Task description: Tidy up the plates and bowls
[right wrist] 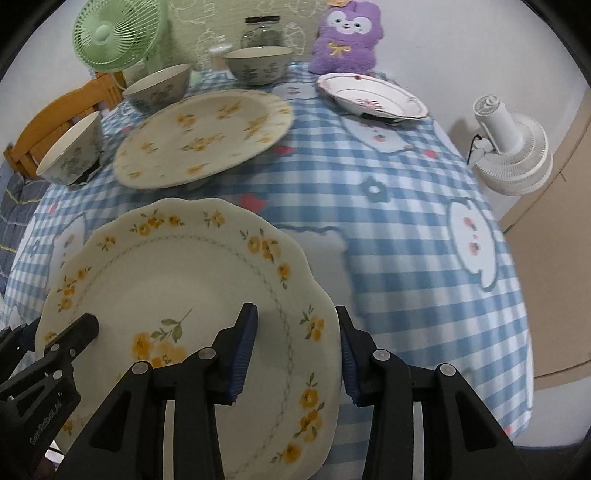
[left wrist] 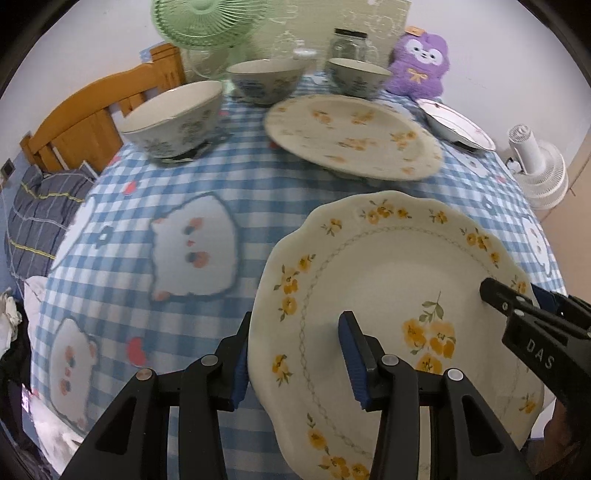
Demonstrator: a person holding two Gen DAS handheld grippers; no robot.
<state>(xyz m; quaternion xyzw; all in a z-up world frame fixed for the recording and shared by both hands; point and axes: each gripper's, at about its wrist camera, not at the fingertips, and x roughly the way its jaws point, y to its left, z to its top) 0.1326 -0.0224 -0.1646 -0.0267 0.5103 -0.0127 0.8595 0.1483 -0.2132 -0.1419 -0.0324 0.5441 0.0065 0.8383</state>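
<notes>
You had the scalloped plate (left wrist: 388,295) pinched at opposite rims: left gripper (left wrist: 295,354) clamped on its left edge, right gripper (right wrist: 295,354) clamped on its right edge, one pad above and one below in each. The plate sat tilted over the near end of the checked tablecloth (left wrist: 221,192). Beyond the plate lay the big flowered plate (left wrist: 351,136), slightly blurred. Behind that one, three bowls (left wrist: 264,79) in a row, and a small white dish (right wrist: 371,96) to its right, just in front of the purple plush (right wrist: 345,35).
</notes>
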